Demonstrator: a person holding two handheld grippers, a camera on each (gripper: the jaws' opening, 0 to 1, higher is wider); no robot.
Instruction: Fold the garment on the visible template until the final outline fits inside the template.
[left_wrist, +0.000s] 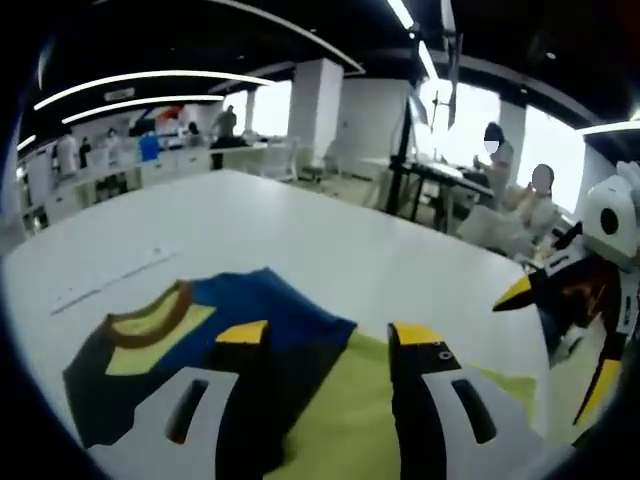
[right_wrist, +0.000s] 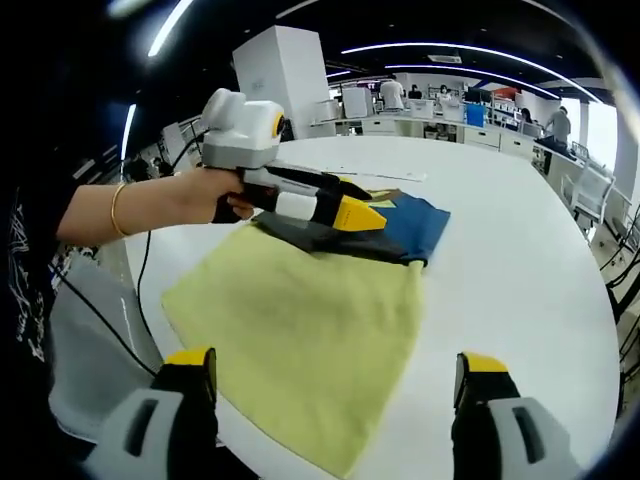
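— Garment first, from the left gripper view: where does it lie?

— The garment (left_wrist: 250, 350) is spread flat on the white table (left_wrist: 330, 240), right under the left tool (left_wrist: 325, 345). Its collar end, blue and dark with a yellow neck panel, points away and to the left; the pale yellow body runs back beneath the jaws. Those jaws stand apart with cloth showing in the gap, gripping nothing that I can see. The right tool (left_wrist: 525, 290) comes in from the right edge; from here I cannot tell how it stands.

— And the right gripper view?

— The same garment (right_wrist: 310, 310), seen lengthwise. Its long axis runs from the near yellow hem, just ahead of the right tool (right_wrist: 340, 365), out to the blue collar end. The right tool's jaws are wide apart and empty, hanging above the hem. The left tool (right_wrist: 345, 212), in a hand (right_wrist: 200, 195), hovers over the far collar end, tips close together; whether it pinches cloth I cannot tell.

— So which is nearer which?

— Right to the hem, left to the collar. I make out no template outline.
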